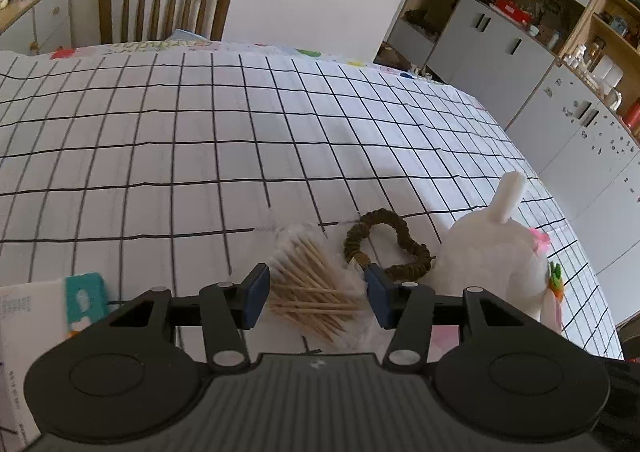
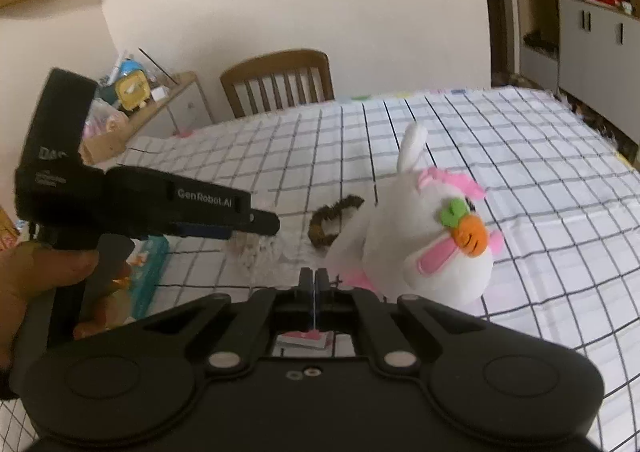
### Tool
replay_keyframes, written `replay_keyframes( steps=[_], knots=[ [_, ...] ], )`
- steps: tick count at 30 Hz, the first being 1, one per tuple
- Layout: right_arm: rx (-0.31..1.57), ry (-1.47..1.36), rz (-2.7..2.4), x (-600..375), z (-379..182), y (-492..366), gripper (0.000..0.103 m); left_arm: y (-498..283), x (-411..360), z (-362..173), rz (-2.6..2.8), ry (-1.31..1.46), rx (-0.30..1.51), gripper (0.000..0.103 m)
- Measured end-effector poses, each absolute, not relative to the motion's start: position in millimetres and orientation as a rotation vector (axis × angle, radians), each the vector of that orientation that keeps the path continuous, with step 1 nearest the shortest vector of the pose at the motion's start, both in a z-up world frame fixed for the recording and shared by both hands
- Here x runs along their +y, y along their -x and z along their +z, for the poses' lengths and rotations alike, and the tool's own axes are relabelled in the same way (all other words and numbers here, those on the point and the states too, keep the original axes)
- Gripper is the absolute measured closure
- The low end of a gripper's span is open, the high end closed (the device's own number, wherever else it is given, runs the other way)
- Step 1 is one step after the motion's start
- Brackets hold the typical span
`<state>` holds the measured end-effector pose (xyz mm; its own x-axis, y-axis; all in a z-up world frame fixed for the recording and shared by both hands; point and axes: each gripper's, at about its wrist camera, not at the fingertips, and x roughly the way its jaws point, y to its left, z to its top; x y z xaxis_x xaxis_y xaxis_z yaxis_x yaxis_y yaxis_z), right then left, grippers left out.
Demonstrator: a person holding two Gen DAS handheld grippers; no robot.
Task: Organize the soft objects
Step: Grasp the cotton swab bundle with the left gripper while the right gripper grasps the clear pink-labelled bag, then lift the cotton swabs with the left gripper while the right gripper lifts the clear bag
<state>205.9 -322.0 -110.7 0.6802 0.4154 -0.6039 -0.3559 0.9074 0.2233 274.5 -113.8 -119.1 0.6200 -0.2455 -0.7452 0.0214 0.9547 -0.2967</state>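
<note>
Left wrist view: the left gripper [image 1: 316, 296], its blue-padded fingers [image 1: 256, 294] spread wide, hangs over a clear bag of wooden cotton swabs [image 1: 310, 284] that lies on the table covered by a white cloth with a black grid [image 1: 160, 140]; the bag sits between the two pads, and contact with either pad cannot be judged. Just beyond the right pad lies a brown scrunchie [image 1: 386, 248], bent into a heart-like loop, and just right of it stands a white plush rabbit [image 1: 492, 252] with one ear upright and a small carrot at its side. A teal-and-white tissue pack [image 1: 82, 298] lies at the left edge of the table, near the gripper body. A wooden chair [image 1: 164, 4] stands at the far side and grey-fronted shelving [image 1: 520, 36] fills the right wall. Right wrist view: the right gripper [image 2: 315, 278] has its fingers pressed together with nothing visibly between them, and it is poised above the cloth just left of the plush rabbit [image 2: 424, 236], whose pink bow and orange carrot face the camera. The scrunchie [image 2: 332, 222] lies just left of the rabbit, and the person's left hand [image 2: 36, 276] grips the other tool's handle.
</note>
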Motion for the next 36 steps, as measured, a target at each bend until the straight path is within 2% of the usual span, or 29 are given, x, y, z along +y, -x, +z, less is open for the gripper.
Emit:
replay_keyframes(
  steps=[9,16,18,19,21,22,23,28,36],
  knots=[
    [0.613,-0.071,0.483,-329.0,-84.0,-192.1,0.103,-253.2,-99.5,-99.5,-0.145,0.293,0.852,0.051],
    [0.749,-0.042,0.492,-331.1,-98.9,-196.6,0.101,-238.2,-94.5,-94.5,-0.144,0.289,0.839,0.051],
    [0.781,-0.051,0.483,-329.6,-104.3,-199.4,0.097,-236.4,-93.7,-94.0,-0.142,0.288,0.839,0.051],
    [0.798,-0.064,0.475,-328.7,-107.2,-201.7,0.09,-234.6,-92.9,-93.8,-0.141,0.289,0.839,0.051],
    [0.809,-0.092,0.468,-328.5,-109.9,-205.7,0.065,-231.9,-89.7,-93.5,-0.139,0.29,0.84,0.051],
    [0.798,-0.098,0.461,-329.0,-109.7,-205.3,0.043,-230.7,-87.9,-93.6,-0.137,0.292,0.841,0.051],
    [0.783,-0.1,0.461,-328.9,-109.0,-204.6,0.037,-229.8,-86.0,-93.5,-0.136,0.295,0.842,0.051],
    [0.821,-0.125,0.461,-322.1,-113.5,-218.5,0.037,-227.2,-78.1,-94.0,-0.132,0.299,0.846,0.051],
    [0.892,-0.159,0.407,-297.0,-126.8,-248.3,0.049,-227.2,-72.7,-93.6,-0.143,0.304,0.848,0.051]
  ],
)
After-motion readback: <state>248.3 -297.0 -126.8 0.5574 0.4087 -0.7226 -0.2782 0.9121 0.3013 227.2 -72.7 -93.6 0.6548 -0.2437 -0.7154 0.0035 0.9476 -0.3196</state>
